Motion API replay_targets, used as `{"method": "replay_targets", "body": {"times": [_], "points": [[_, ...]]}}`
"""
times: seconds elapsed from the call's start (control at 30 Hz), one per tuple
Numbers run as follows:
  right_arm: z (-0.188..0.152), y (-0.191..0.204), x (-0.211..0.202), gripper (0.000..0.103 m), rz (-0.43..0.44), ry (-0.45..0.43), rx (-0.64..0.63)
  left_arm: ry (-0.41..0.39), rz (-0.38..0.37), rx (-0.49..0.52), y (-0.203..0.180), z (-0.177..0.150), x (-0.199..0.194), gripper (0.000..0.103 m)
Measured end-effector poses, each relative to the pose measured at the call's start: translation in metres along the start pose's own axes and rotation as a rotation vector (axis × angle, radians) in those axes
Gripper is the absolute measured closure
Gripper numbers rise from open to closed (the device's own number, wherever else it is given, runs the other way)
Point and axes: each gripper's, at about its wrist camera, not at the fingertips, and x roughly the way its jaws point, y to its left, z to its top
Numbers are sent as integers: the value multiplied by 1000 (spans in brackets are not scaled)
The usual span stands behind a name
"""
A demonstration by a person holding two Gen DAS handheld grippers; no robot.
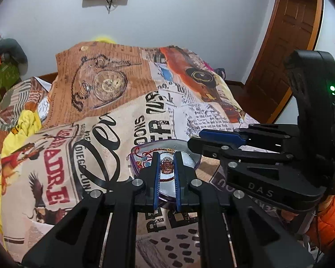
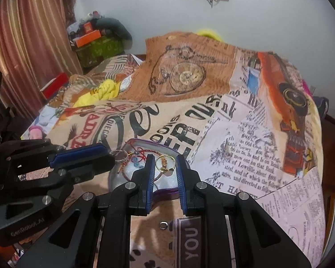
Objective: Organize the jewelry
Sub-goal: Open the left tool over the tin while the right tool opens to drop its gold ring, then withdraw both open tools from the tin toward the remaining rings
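Note:
A shallow silver tin tray with a purple rim (image 1: pixel 191 160) (image 2: pixel 167 189) lies on the printed bedspread and holds jewelry. In the left wrist view my left gripper (image 1: pixel 166 156) is over the tray, its blue pads shut on a round red beaded ornament (image 1: pixel 166 166). In the right wrist view my right gripper (image 2: pixel 164 158) is open over the tray, its fingers on either side of gold rings (image 2: pixel 165 163). Red and blue thread bracelets (image 2: pixel 138 156) and a silver ring (image 2: pixel 120 155) lie at the tray's left. The left gripper shows side-on (image 2: pixel 105 154) beside that ring.
A small silver ring (image 2: pixel 163 225) lies on the bedspread in front of the tray. A yellow cloth (image 2: pixel 105 91) and boxes (image 2: pixel 96 44) sit at the bed's far left by a curtain. A wooden door (image 1: pixel 285 51) stands to the right.

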Motion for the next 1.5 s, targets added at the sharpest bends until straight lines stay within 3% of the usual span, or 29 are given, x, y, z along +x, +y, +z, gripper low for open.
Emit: {"method": "replay_targets", "body": {"times": [0.37,1.03,1.13,1.23,1.33,1.5], "points": [[-5,-9,25,86,63,88,37,63,-11,-11,5,-3,21,93],[-5,1,-10,85,28,88,23,16,26,-14,3,3,-23,93],[-7,4,-23,79,14,73,27,17,29,-10,1,1,-31,93],[-9,6,-35,66,-6,53,30,16,33,-6,-2,-2,-41,89],[-14,7,-46,65,-21,42,35,17,40,-7,-5,-7,-50,80],[-27,8,-59,65,-51,41,40,43,38,-6,-9,-21,-58,80]]}}
